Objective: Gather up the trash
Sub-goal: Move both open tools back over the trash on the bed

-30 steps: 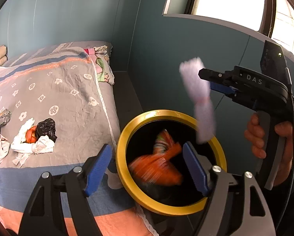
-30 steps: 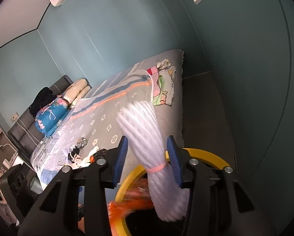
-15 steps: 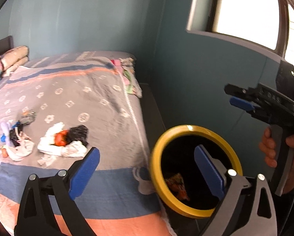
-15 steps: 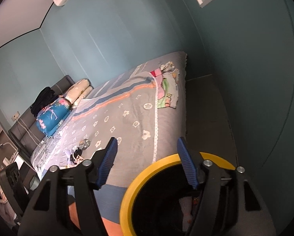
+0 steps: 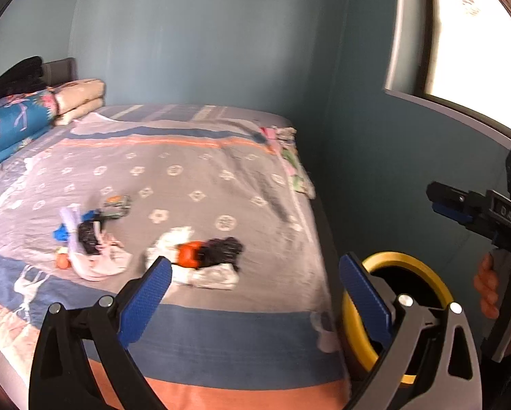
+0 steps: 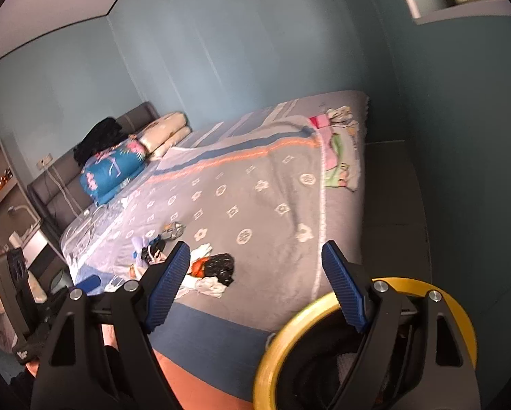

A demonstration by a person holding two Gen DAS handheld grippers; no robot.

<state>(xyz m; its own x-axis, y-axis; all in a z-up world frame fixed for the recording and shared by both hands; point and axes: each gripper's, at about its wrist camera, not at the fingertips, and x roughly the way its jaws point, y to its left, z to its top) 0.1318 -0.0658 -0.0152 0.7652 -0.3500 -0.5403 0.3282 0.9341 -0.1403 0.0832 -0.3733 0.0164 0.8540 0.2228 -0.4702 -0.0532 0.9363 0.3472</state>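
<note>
Here, at far left, folded pillows [image 5: 79,100] and a blue flowered bundle [image 5: 14,121] sit at the head of the bed [image 5: 194,157], whose grey quilt carries pale flower prints and an orange stripe. On the quilt lie two soft heaps of trash: crumpled white and black scraps [image 5: 84,242], then white tissue around an orange lump and a shiny black bag [image 5: 200,256]. The left claw [image 5: 255,294] stands wide open and empty, blue ribbed pads apart. Right of the bed stands a round black bin with a yellow rim [image 5: 436,283]. The right claw [image 6: 255,287] is opening, nothing between its pads.
</note>
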